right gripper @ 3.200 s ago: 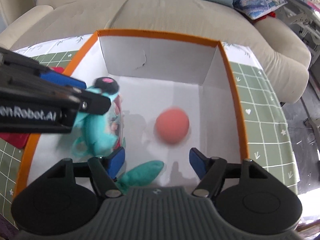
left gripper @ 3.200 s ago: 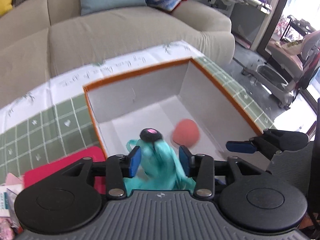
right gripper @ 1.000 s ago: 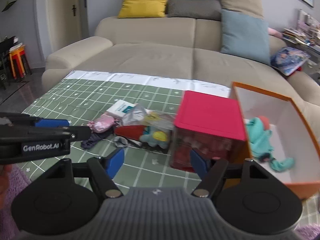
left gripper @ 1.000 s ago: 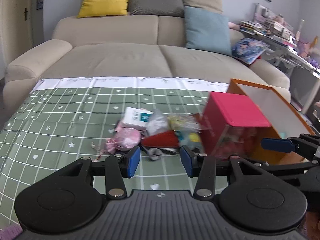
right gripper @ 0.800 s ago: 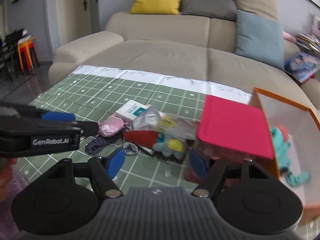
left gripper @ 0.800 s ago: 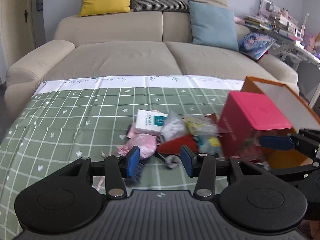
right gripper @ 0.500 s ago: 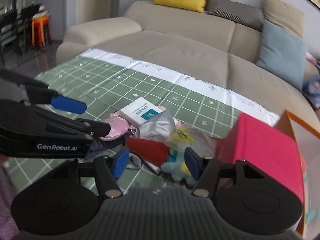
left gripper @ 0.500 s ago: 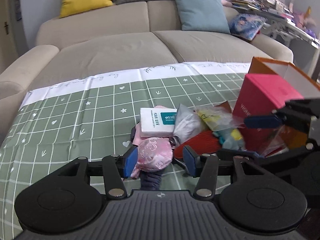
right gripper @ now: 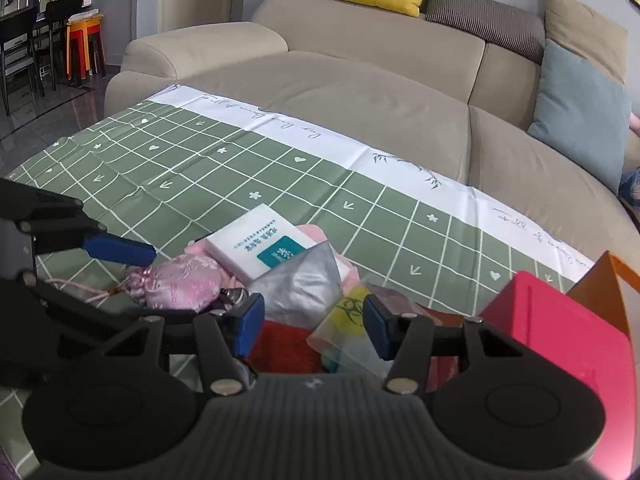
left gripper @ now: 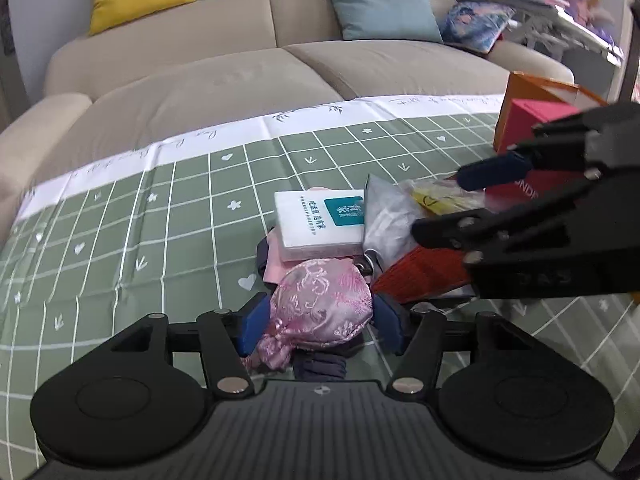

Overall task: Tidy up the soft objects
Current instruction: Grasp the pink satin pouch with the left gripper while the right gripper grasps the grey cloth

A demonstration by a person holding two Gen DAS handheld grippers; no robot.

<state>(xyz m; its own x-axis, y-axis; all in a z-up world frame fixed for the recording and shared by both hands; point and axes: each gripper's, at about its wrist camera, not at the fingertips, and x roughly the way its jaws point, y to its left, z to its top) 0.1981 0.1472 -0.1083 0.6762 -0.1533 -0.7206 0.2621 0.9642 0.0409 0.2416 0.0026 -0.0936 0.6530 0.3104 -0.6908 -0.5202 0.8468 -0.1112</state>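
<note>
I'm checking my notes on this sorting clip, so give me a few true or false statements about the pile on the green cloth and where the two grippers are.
1. The pink satin pouch sits between the left gripper's fingers. True.
2. The white tissue pack lies on the sofa. False: it lies on the pile on the green checked cloth.
3. The right gripper hangs over the clear bag with yellow print. True.
4. The pink box is left of the tissue pack. False: it is to the right, beside the orange box.
5. The right gripper is clamped shut. False: its jaws stand apart, having just been closing.
</note>
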